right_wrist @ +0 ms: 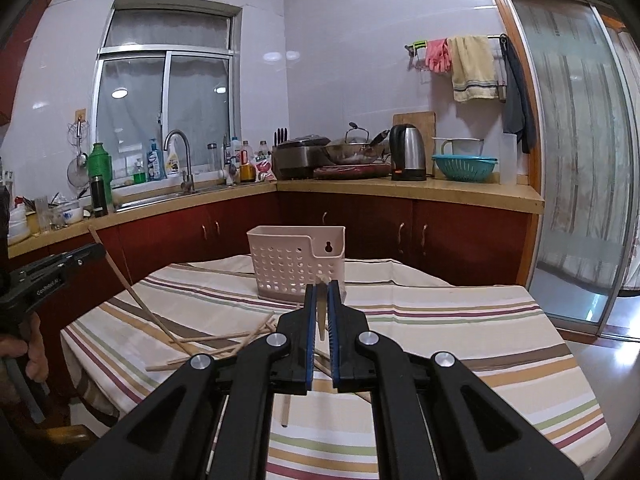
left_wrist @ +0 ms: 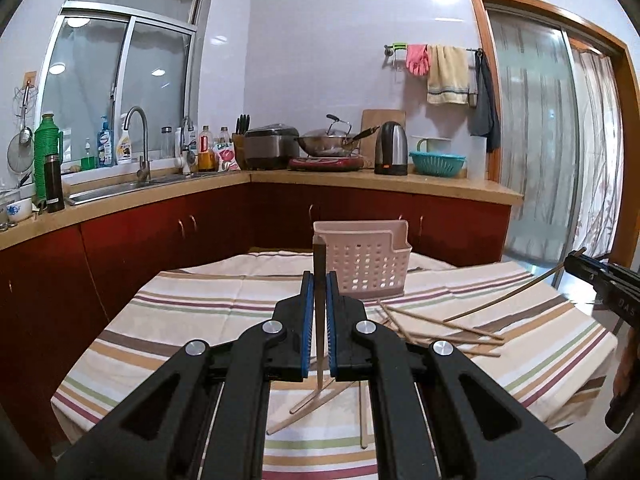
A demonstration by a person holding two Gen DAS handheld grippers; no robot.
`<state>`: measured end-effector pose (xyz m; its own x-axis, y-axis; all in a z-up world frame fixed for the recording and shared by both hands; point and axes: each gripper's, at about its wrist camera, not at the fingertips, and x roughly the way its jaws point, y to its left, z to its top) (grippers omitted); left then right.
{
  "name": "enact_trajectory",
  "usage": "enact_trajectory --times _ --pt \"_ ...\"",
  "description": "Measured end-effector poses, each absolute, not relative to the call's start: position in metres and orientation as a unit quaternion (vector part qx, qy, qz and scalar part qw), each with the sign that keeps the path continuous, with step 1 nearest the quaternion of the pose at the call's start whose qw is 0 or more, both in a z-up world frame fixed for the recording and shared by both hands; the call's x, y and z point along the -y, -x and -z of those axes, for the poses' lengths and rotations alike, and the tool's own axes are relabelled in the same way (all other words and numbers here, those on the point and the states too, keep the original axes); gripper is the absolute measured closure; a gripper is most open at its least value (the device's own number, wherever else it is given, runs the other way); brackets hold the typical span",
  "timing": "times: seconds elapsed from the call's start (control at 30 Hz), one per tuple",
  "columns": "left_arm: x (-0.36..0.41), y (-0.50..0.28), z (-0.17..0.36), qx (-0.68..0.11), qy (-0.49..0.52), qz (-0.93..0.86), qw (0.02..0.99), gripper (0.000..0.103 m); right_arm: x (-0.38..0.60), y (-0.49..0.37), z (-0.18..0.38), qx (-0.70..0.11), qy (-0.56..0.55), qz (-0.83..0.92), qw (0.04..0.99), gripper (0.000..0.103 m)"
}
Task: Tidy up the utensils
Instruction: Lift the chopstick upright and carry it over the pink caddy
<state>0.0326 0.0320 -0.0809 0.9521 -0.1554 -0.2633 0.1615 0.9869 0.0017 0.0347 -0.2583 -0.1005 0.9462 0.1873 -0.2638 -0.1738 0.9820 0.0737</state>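
Note:
A pale pink perforated holder (left_wrist: 362, 258) stands at the far middle of the striped table; it also shows in the right wrist view (right_wrist: 296, 264). My left gripper (left_wrist: 319, 280) is shut on a wooden chopstick (left_wrist: 319, 316), held upright in front of the holder. My right gripper (right_wrist: 321, 290) is shut on another chopstick (right_wrist: 321, 320); in the left wrist view that chopstick (left_wrist: 500, 300) slants down from the right gripper (left_wrist: 572, 260) at the right edge. Several loose chopsticks (left_wrist: 436, 330) lie scattered on the cloth, also in the right wrist view (right_wrist: 224, 340).
The table wears a striped cloth (left_wrist: 200, 312). Behind it runs a kitchen counter (left_wrist: 360, 178) with a sink (left_wrist: 120, 192), a kettle (left_wrist: 391, 148), a wok (left_wrist: 328, 142) and a teal colander (left_wrist: 438, 162). A sliding glass door (left_wrist: 552, 140) is at the right.

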Motion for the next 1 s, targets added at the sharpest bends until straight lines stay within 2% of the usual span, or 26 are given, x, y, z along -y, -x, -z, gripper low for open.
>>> enact_trajectory --times 0.3,0.57,1.0 --pt "-0.032 -0.038 0.079 -0.147 0.000 0.086 0.985 0.096 0.263 -0.047 0.102 -0.192 -0.045 -0.103 0.975 0.097" --pt "-0.034 -0.043 0.081 -0.146 0.009 0.093 0.985 0.096 0.265 -0.052 0.097 -0.195 -0.057 -0.110 0.973 0.097" --pt "-0.038 -0.069 0.069 -0.139 0.010 0.092 0.986 0.097 0.256 -0.092 0.088 -0.255 -0.032 -0.119 0.959 0.097"
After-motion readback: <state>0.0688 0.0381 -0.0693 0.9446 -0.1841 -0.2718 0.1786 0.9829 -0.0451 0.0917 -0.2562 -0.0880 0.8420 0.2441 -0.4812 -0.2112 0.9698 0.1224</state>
